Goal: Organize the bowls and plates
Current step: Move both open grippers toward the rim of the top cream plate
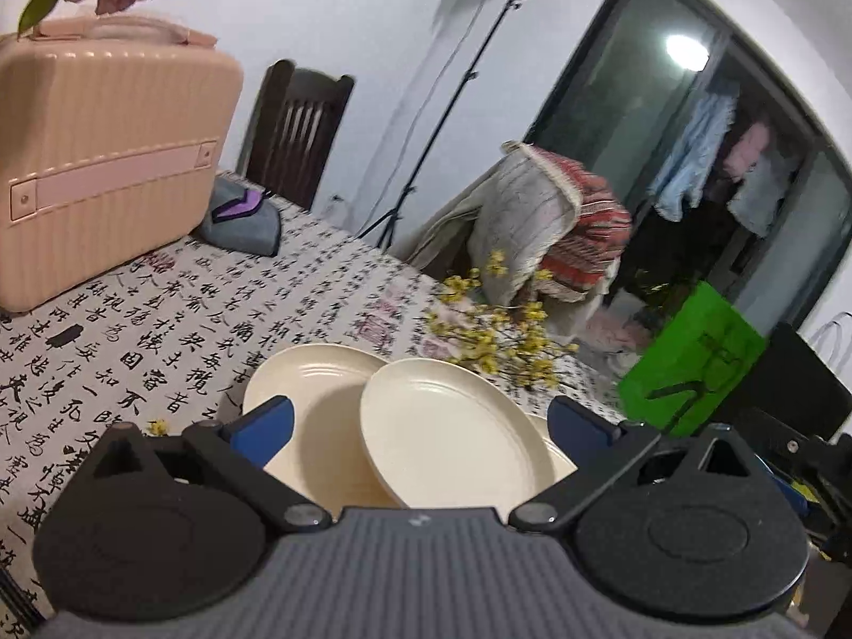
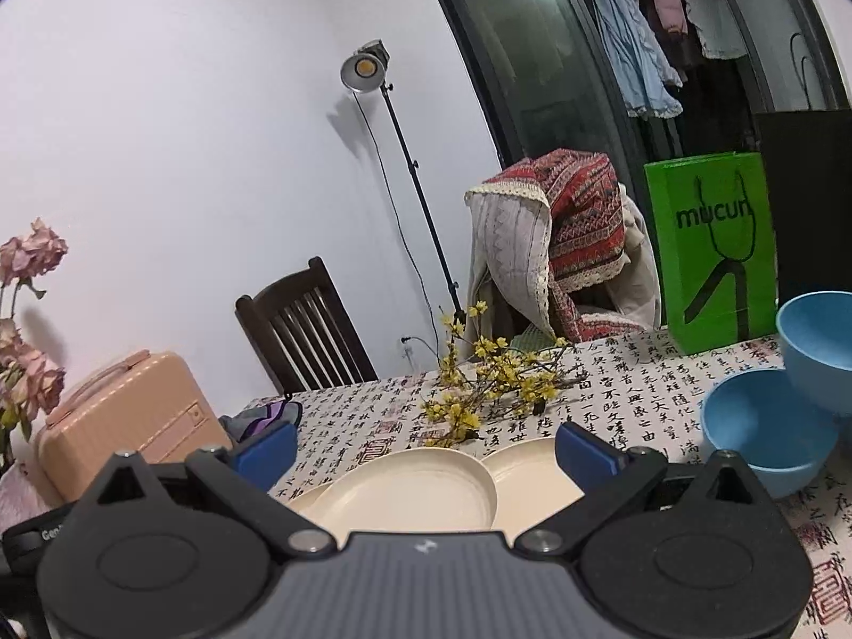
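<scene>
Cream plates lie overlapping on the calligraphy tablecloth. In the left wrist view one cream plate (image 1: 447, 426) rests tilted over another (image 1: 309, 399), and the edge of a third (image 1: 554, 452) shows at the right. My left gripper (image 1: 420, 420) is open above them with nothing between its fingers. In the right wrist view the middle plate (image 2: 415, 484) overlaps a right plate (image 2: 532, 479). My right gripper (image 2: 426, 450) is open just above these plates and holds nothing. Two blue bowls (image 2: 767, 431) (image 2: 820, 351) stand at the right, one leaning on the other.
A pink case (image 1: 106, 160) and a grey pouch (image 1: 245, 218) sit at the table's left. A yellow flower branch (image 2: 490, 383) lies behind the plates. A green bag (image 2: 713, 250), a cloth-draped chair (image 2: 559, 255), a dark wooden chair (image 2: 309, 330) and a lamp stand (image 2: 415, 186) surround the table.
</scene>
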